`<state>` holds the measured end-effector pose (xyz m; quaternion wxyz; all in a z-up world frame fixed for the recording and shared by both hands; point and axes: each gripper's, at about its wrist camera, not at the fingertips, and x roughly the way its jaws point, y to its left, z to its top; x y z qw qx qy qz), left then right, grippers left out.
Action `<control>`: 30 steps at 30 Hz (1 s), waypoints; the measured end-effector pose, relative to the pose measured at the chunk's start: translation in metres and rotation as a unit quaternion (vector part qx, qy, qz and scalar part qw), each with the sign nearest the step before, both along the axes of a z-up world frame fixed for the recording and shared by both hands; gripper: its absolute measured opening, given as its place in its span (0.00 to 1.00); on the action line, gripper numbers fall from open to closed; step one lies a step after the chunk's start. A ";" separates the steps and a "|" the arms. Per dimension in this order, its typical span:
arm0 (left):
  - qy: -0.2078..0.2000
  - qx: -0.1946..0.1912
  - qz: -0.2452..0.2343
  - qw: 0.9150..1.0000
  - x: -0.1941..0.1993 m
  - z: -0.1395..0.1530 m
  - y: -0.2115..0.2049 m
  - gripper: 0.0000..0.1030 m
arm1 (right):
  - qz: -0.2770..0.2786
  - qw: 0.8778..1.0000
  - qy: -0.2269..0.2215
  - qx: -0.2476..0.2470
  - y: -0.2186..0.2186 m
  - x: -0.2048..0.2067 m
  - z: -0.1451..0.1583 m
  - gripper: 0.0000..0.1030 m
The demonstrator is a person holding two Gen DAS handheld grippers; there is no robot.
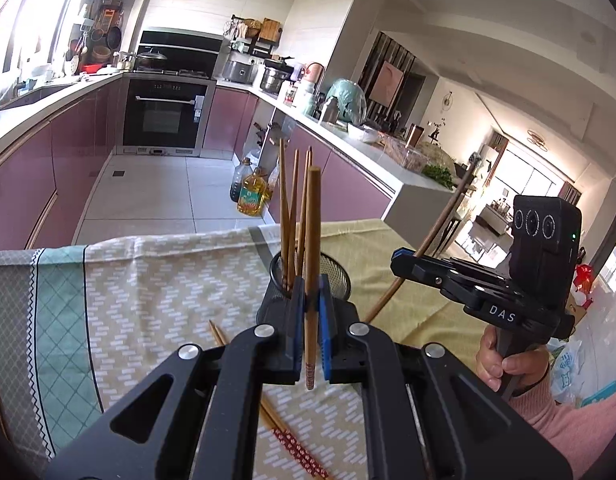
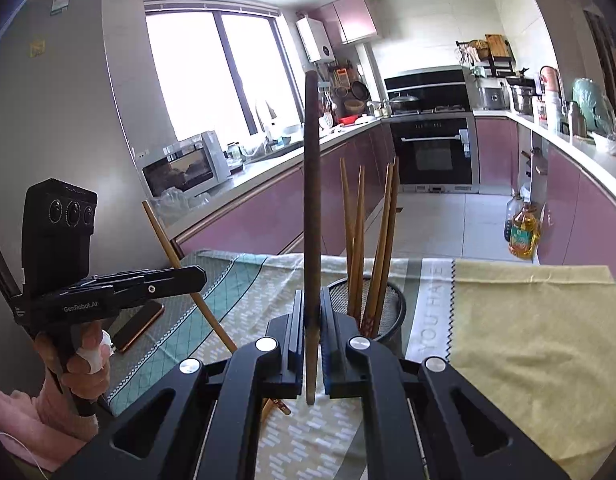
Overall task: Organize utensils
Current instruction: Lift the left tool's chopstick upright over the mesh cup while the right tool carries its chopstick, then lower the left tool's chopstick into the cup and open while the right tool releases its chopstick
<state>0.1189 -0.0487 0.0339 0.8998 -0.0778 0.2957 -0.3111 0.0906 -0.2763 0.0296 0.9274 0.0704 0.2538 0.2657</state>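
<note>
Left wrist view: the left hand-held gripper (image 1: 308, 312) is clamped on a light brown wooden chopstick (image 1: 312, 248), which stands nearly upright between the blue pads.
Right wrist view: the right hand-held gripper (image 2: 311, 316) is clamped on a dark brown wooden chopstick (image 2: 311, 200), also nearly upright.
Holder: the black wire-mesh utensil cup (image 2: 387, 300) stands on the patterned cloth (image 2: 527, 340) covering the bench, just beyond both grippers, with four wooden chopsticks (image 2: 359, 232) already in it.
Left to sort: red-patterned chopsticks (image 1: 300, 452) lie loose on the cloth below the left gripper.
Step in hand: each gripper carries one chopstick, lifted off the cloth, heading for the cup by my reading.
Next move: bring each lower tip over the cup's rim, avoid the leaning sticks, lower, then release.
</note>
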 end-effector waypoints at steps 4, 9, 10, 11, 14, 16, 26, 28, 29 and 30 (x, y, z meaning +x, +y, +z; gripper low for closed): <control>-0.010 -0.009 0.003 1.000 0.008 0.012 -0.003 0.07 | -0.006 1.000 -0.018 0.000 -0.006 0.003 0.014 0.06; -0.026 -0.016 0.002 1.000 0.014 0.029 -0.008 0.07 | -0.013 0.999 -0.036 0.004 -0.012 0.008 0.029 0.06; -0.029 -0.017 0.001 0.999 0.016 0.031 -0.009 0.07 | -0.013 0.999 -0.039 0.005 -0.013 0.009 0.032 0.06; -0.032 -0.019 0.001 0.999 0.017 0.035 -0.009 0.07 | -0.014 0.999 -0.041 0.006 -0.014 0.010 0.034 0.06; -0.042 -0.022 0.001 0.999 0.022 0.044 -0.013 0.07 | -0.015 0.999 -0.051 0.008 -0.014 0.014 0.040 0.06; -0.048 -0.023 0.002 0.999 0.024 0.049 -0.014 0.07 | -0.015 0.998 -0.056 0.009 -0.013 0.017 0.044 0.06; -0.058 -0.018 0.009 0.998 0.038 0.058 -0.024 0.07 | -0.029 0.998 -0.056 0.004 -0.014 0.036 0.043 0.06; -0.060 -0.012 0.013 0.998 0.041 0.057 -0.027 0.07 | -0.033 0.998 -0.051 -0.002 -0.013 0.041 0.039 0.06; -0.062 -0.004 0.016 0.998 0.043 0.057 -0.029 0.07 | -0.032 0.998 -0.046 -0.003 -0.013 0.043 0.036 0.06; -0.061 0.005 0.016 0.998 0.044 0.055 -0.032 0.07 | -0.033 0.999 -0.042 -0.005 -0.012 0.045 0.034 0.06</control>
